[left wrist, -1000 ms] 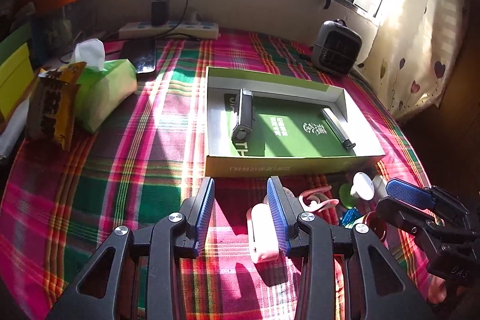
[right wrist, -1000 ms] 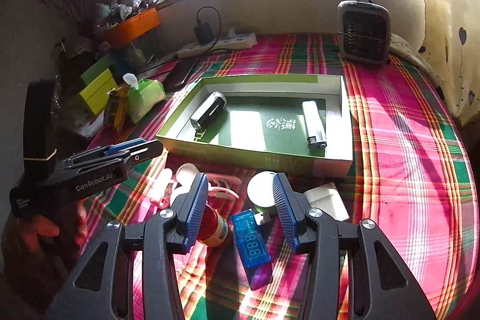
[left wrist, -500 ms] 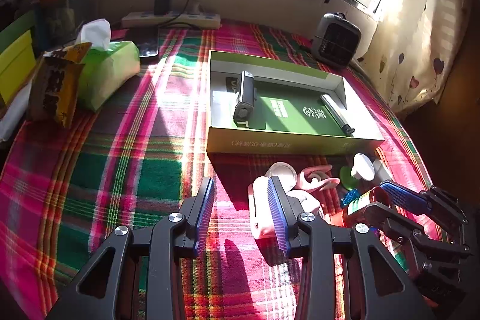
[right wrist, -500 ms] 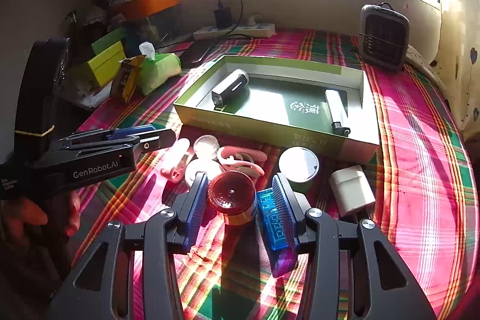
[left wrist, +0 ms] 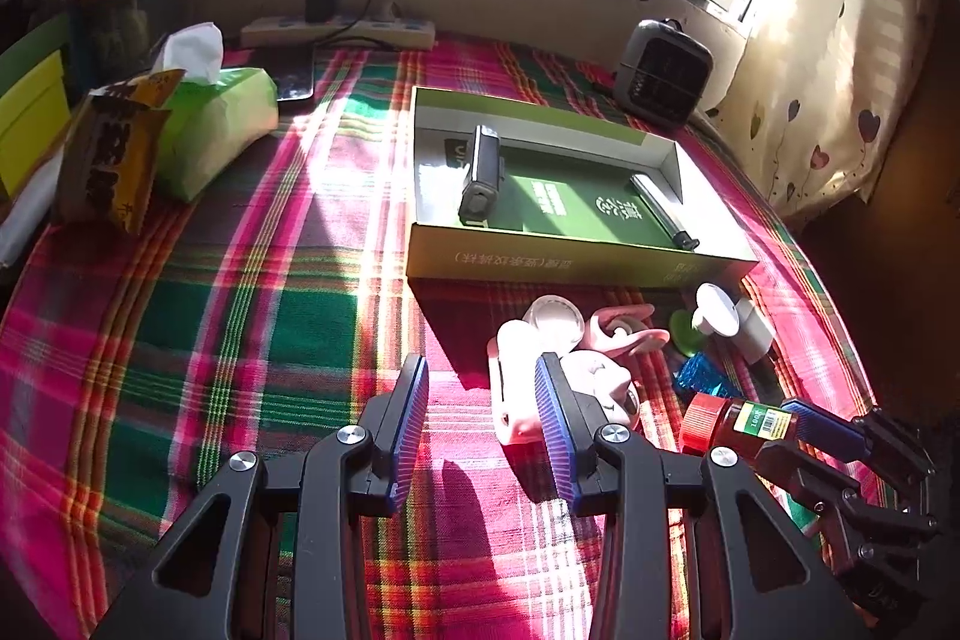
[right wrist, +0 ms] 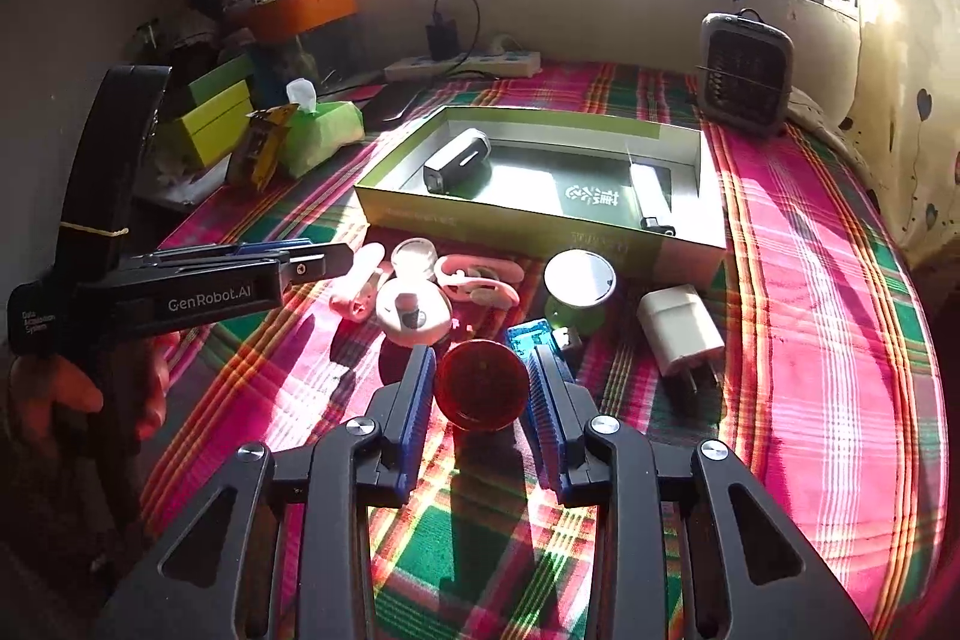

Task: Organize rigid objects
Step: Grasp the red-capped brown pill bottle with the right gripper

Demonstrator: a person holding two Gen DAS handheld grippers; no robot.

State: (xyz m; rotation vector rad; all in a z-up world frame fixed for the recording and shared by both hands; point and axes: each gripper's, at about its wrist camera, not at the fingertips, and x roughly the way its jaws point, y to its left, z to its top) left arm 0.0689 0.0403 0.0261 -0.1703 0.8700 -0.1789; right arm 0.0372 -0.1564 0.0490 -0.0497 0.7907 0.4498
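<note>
A green open box (left wrist: 576,263) (right wrist: 540,220) lies on the plaid cloth and holds a black device (left wrist: 478,177) (right wrist: 457,159) and a slim lighter (left wrist: 663,210) (right wrist: 651,193). My right gripper (right wrist: 483,391) is shut on a small red-capped bottle (right wrist: 482,385) (left wrist: 735,421), held above the cloth in front of the box. My left gripper (left wrist: 483,403) (right wrist: 312,259) is open and empty, hovering left of a pink pile: a pink tube (left wrist: 513,388), a round case (right wrist: 414,311) and pink clips (right wrist: 477,277).
A blue USB meter (right wrist: 531,334), a white-lidded green jar (right wrist: 579,289) and a white charger plug (right wrist: 681,331) lie near the box front. A tissue pack (left wrist: 216,124), snack bag (left wrist: 114,160), power strip (left wrist: 339,34) and small heater (left wrist: 663,73) stand farther back.
My right gripper has closed on the red-capped bottle and lifted it off the cloth. My left gripper has drawn back from the box and stayed open.
</note>
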